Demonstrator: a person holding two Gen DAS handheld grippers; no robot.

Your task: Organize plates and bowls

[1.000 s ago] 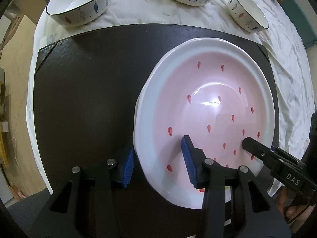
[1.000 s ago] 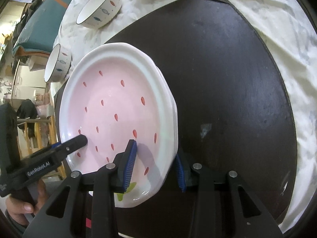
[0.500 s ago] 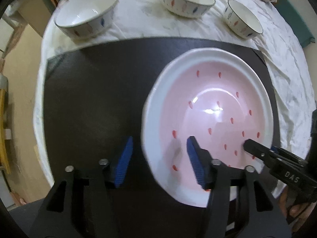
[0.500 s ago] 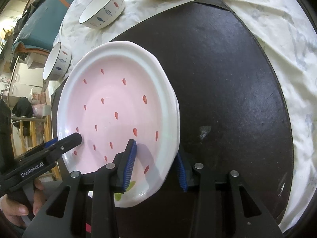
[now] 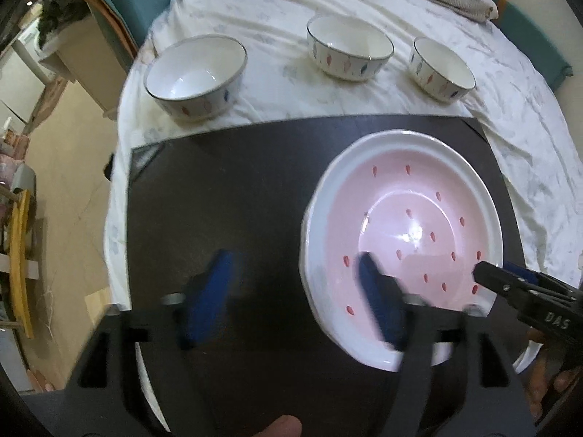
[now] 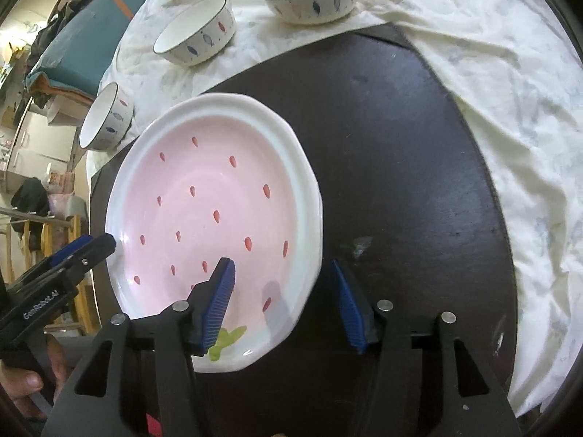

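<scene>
Plate (image 5: 408,196), pink with red seed marks and a white rim, lies on the dark mat (image 5: 226,189). Left gripper (image 5: 291,291) is spread wide: one blue pad hangs over the plate's pink basin, the other over bare mat beside the rim, neither clearly touching. Right gripper (image 6: 282,300) is likewise spread wide, the plate's (image 6: 204,215) near edge between its pads, apart from both. Three fish-patterned bowls (image 5: 349,48) stand on the white cloth (image 5: 277,18) beyond the mat.
</scene>
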